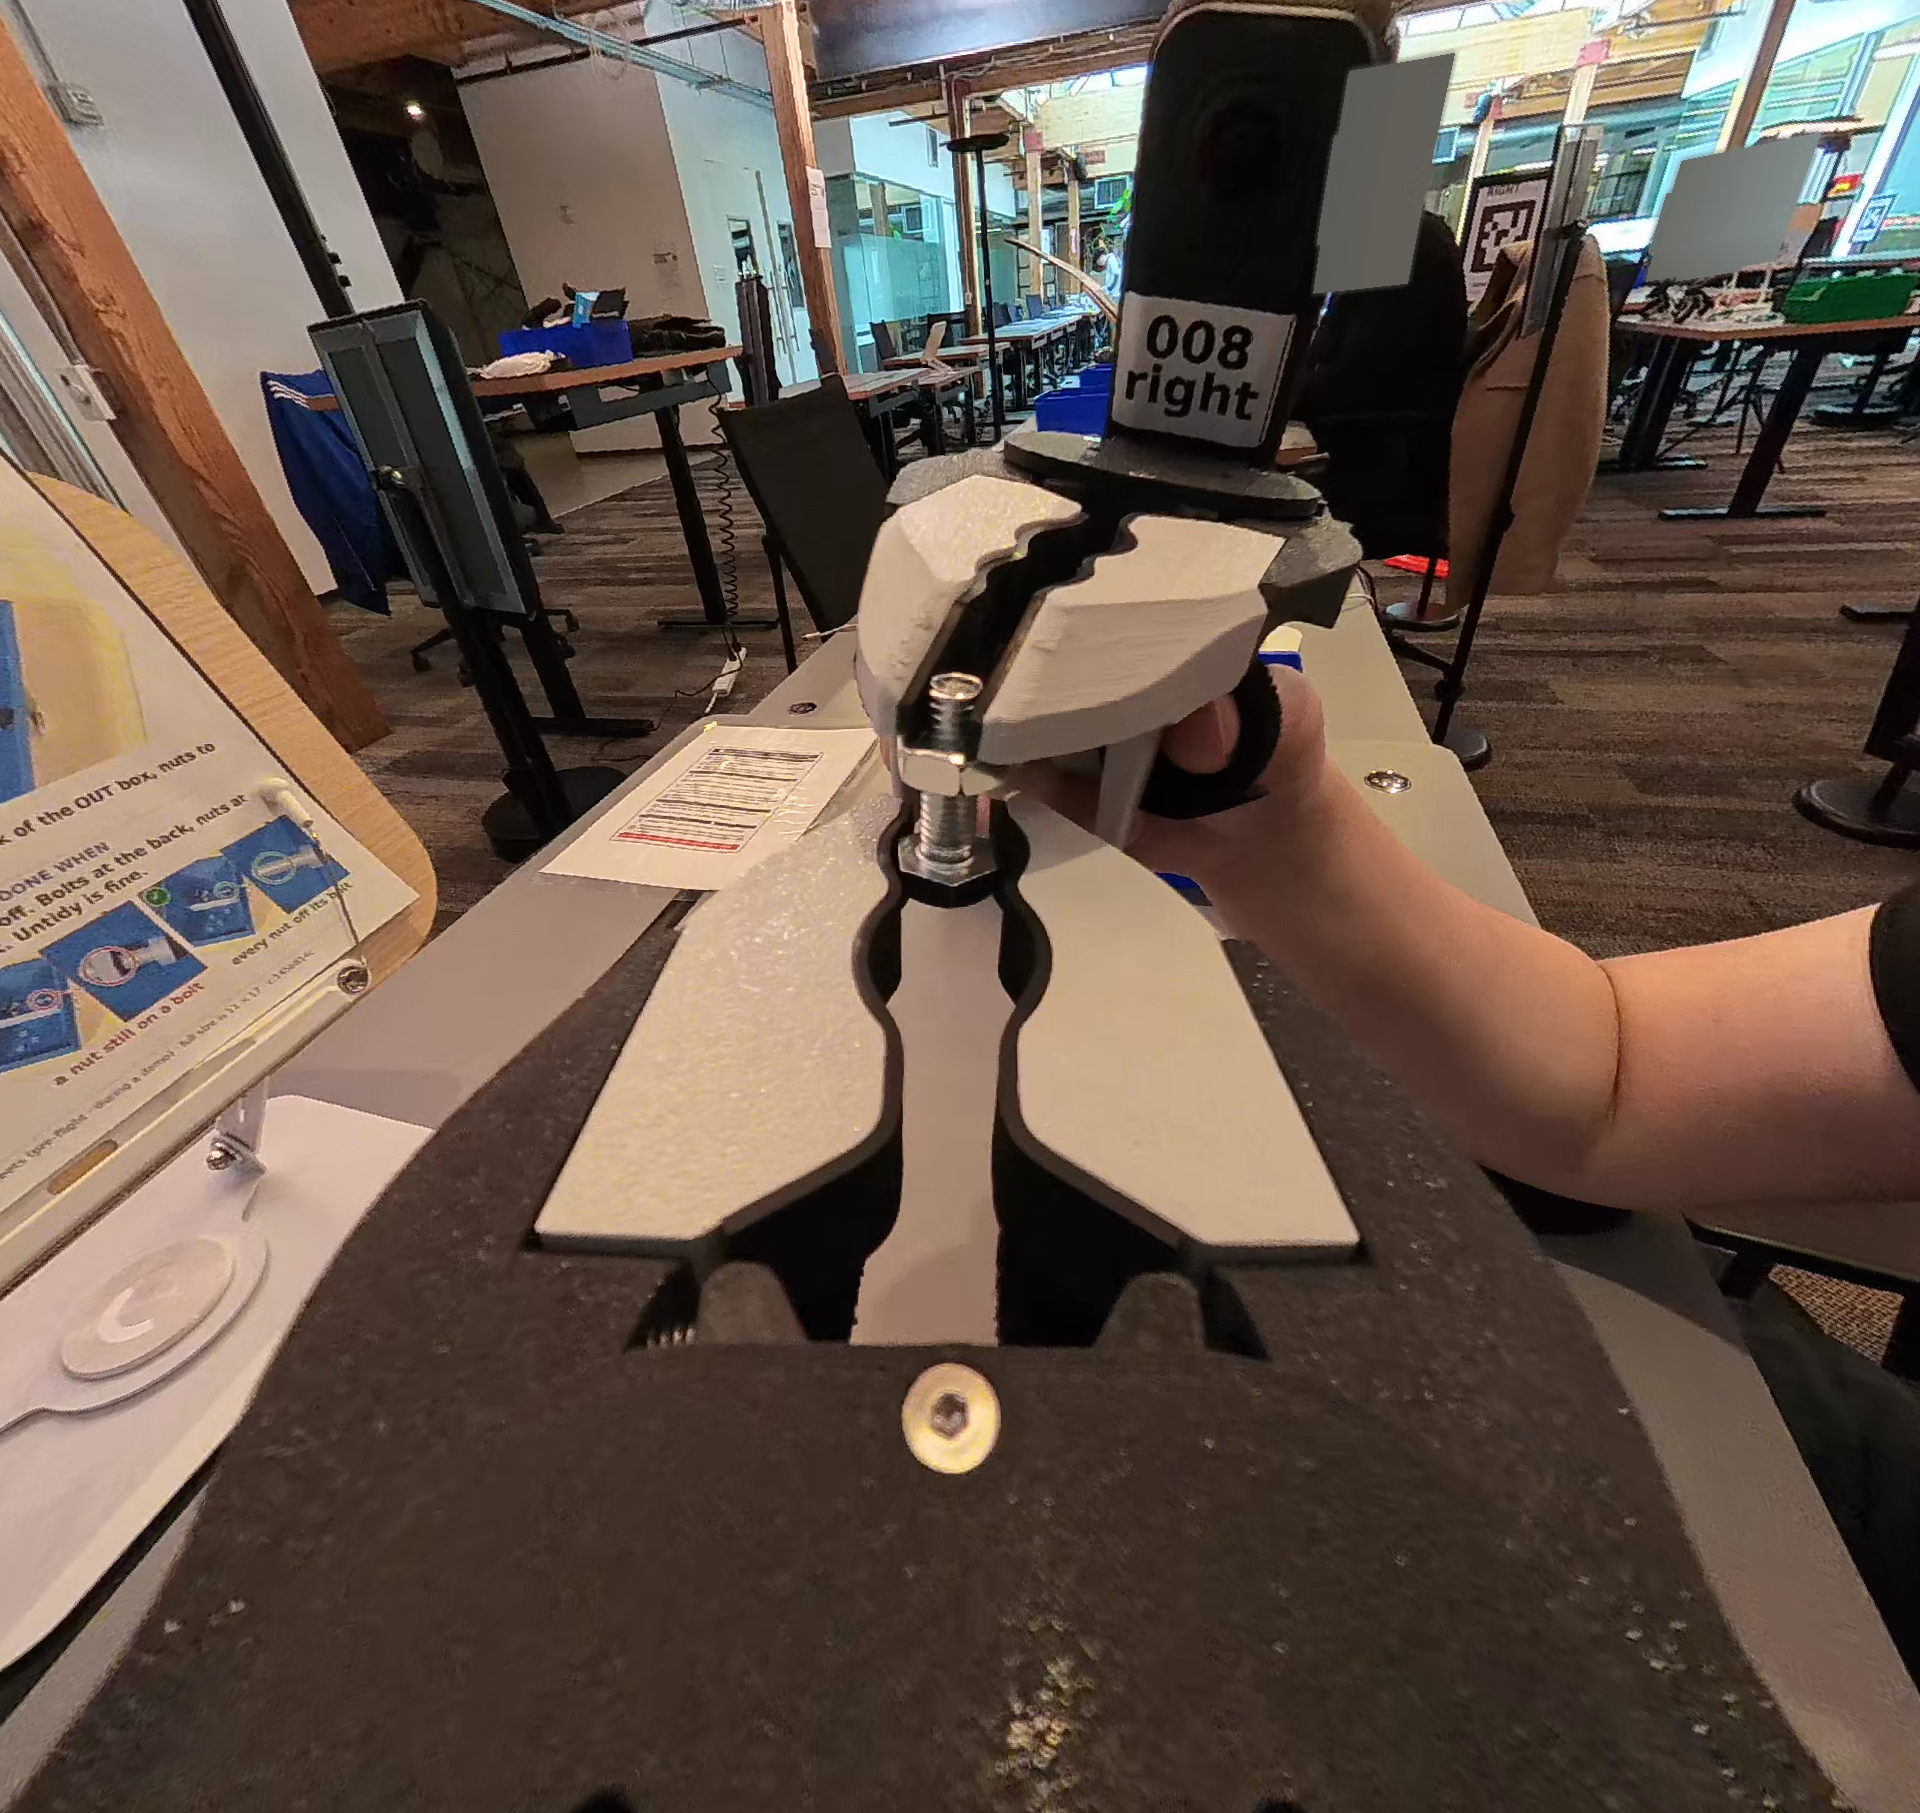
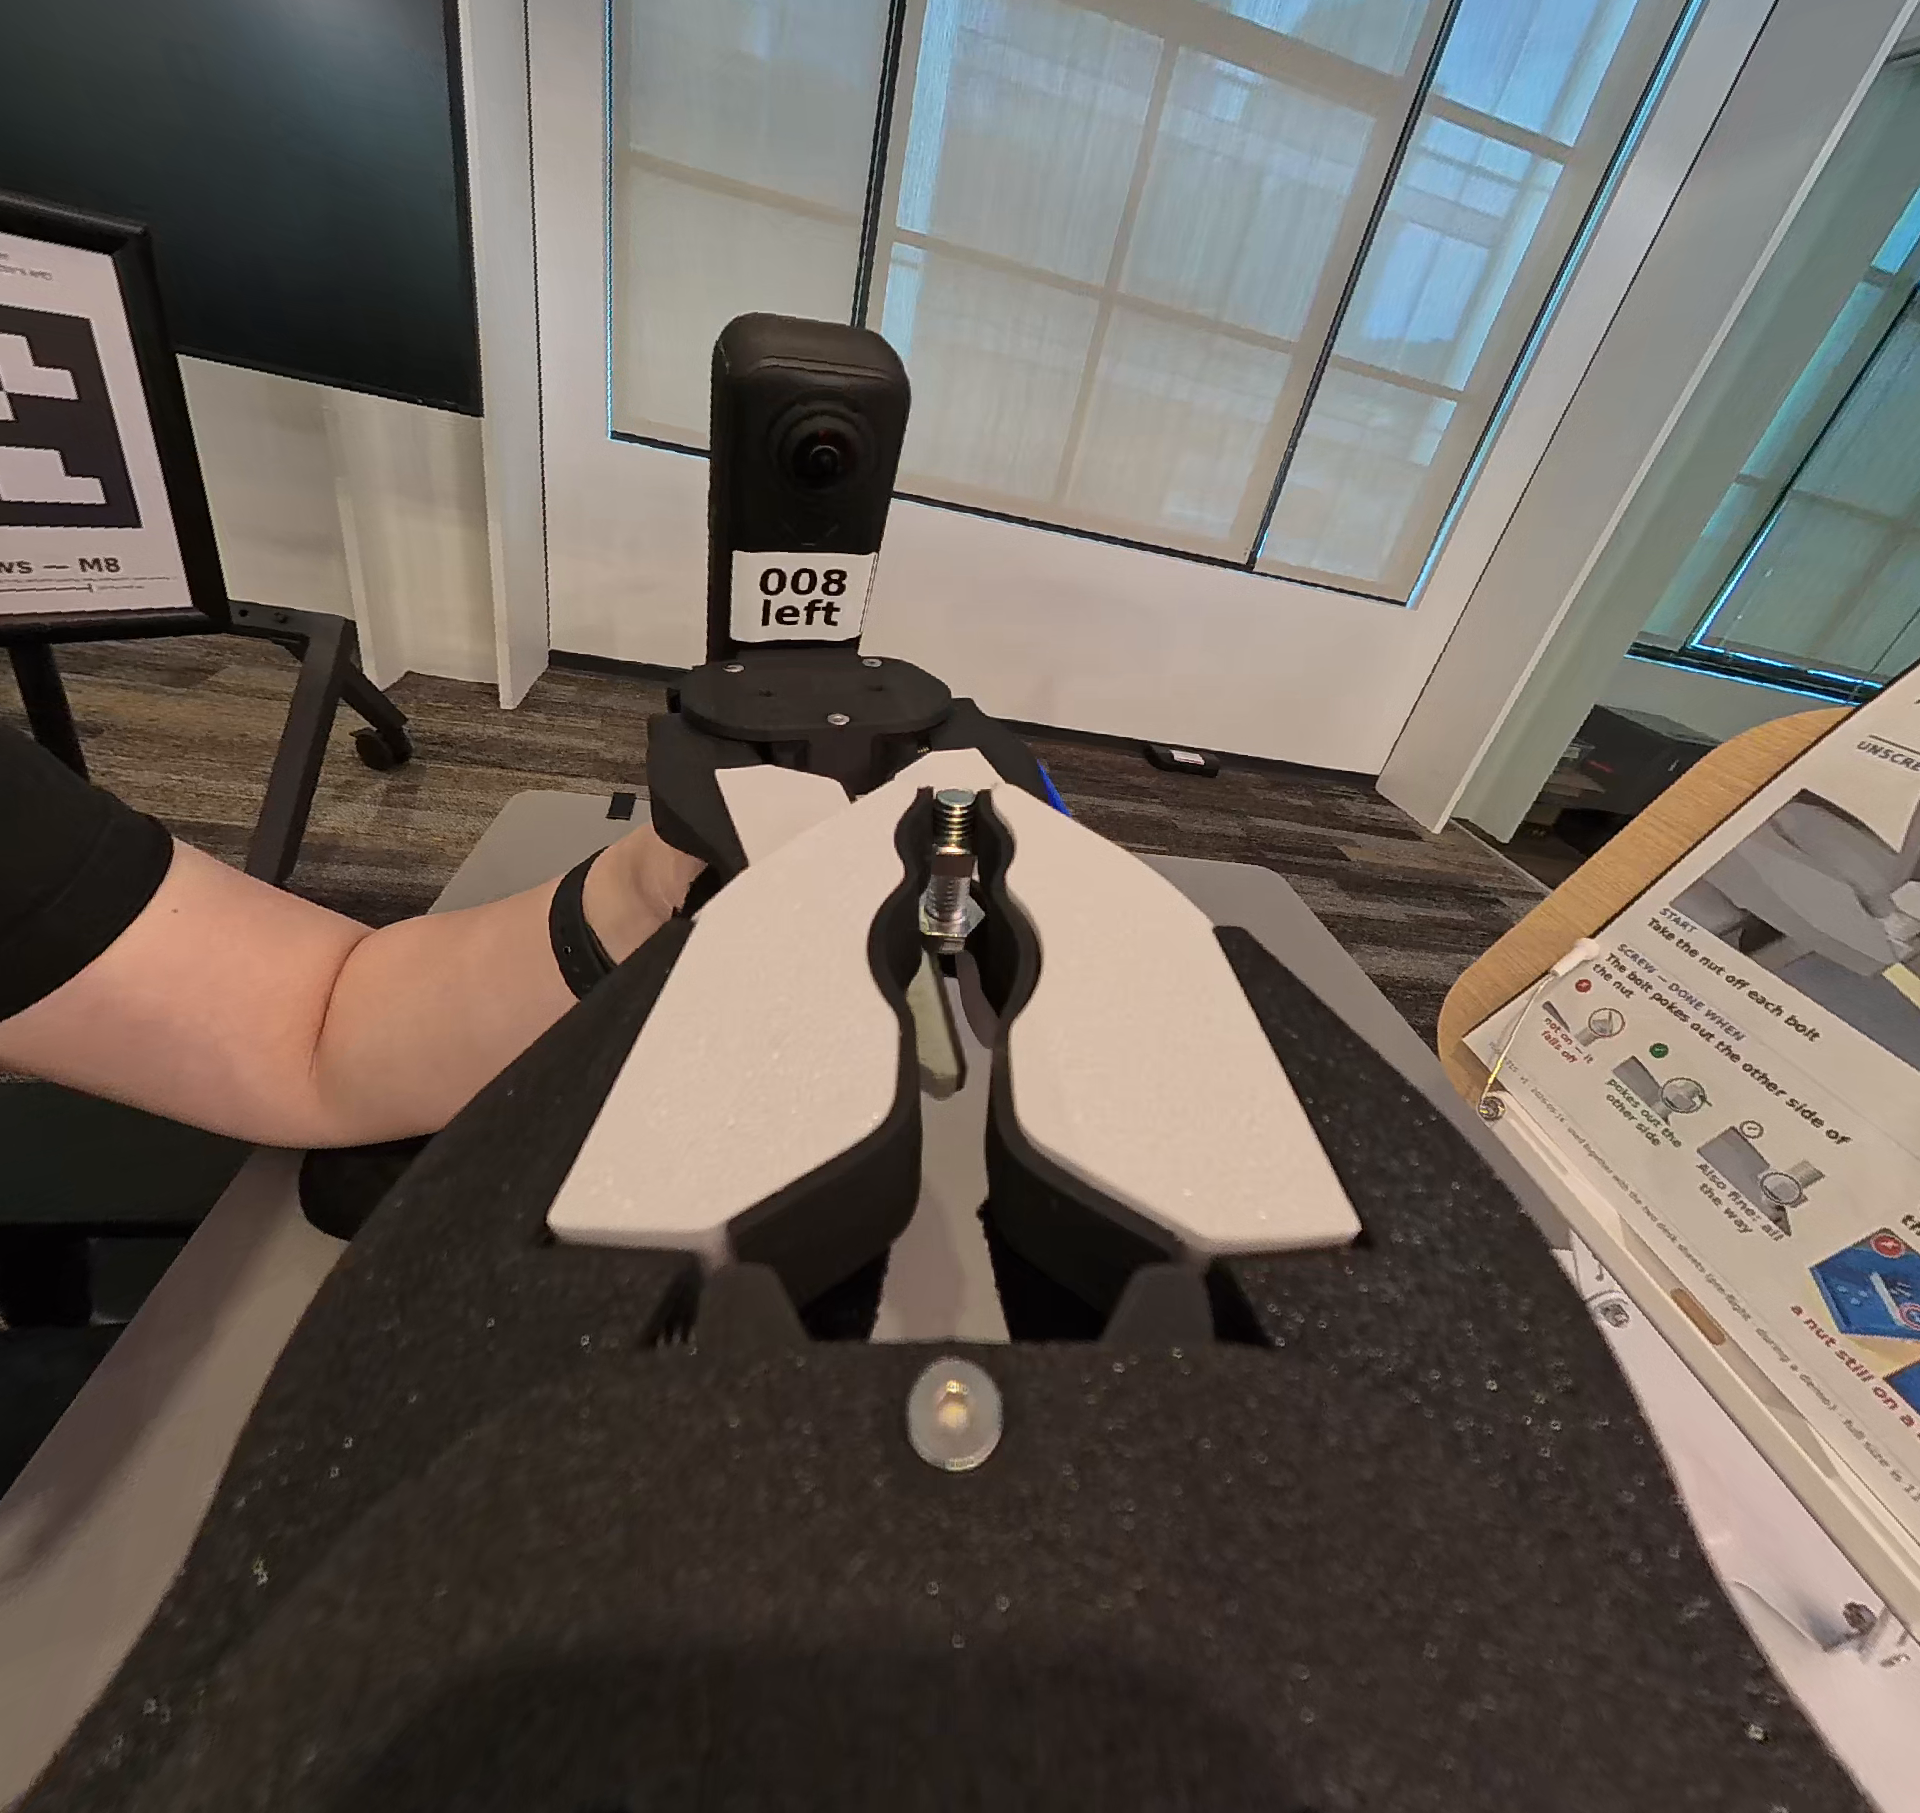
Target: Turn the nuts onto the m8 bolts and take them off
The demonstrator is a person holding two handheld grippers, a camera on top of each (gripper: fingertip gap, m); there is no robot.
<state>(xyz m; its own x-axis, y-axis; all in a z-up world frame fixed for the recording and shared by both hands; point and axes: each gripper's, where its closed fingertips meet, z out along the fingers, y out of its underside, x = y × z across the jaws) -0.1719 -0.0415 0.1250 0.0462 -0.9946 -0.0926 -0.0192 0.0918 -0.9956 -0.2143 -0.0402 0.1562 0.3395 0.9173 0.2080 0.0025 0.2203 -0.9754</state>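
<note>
A silver M8 bolt [image 1: 948, 828] stands upright between the two grippers. My left gripper [image 1: 951, 854] is shut on its hex head [image 1: 940, 864]. My right gripper [image 1: 940, 755] comes in from the far side and is shut on the hex nut [image 1: 938, 762], which sits partway down the thread; the bolt's tip [image 1: 954, 691] shows above it. In the right wrist view, my right gripper [image 2: 953, 805] clamps the nut [image 2: 951, 868], with the bolt head [image 2: 951, 922] nearer and the tip farther. The left gripper's body [image 2: 800, 724] faces me there, held by a hand.
The grippers are above a grey table [image 1: 468, 984]. An instruction board [image 1: 156, 880] stands at the left, seen at the right in the other view [image 2: 1714, 1036]. A printed sheet [image 1: 717, 797] lies on the table. A framed marker sign [image 2: 73, 433] stands beyond. About 5 centimetres separates my left fingertips from my right.
</note>
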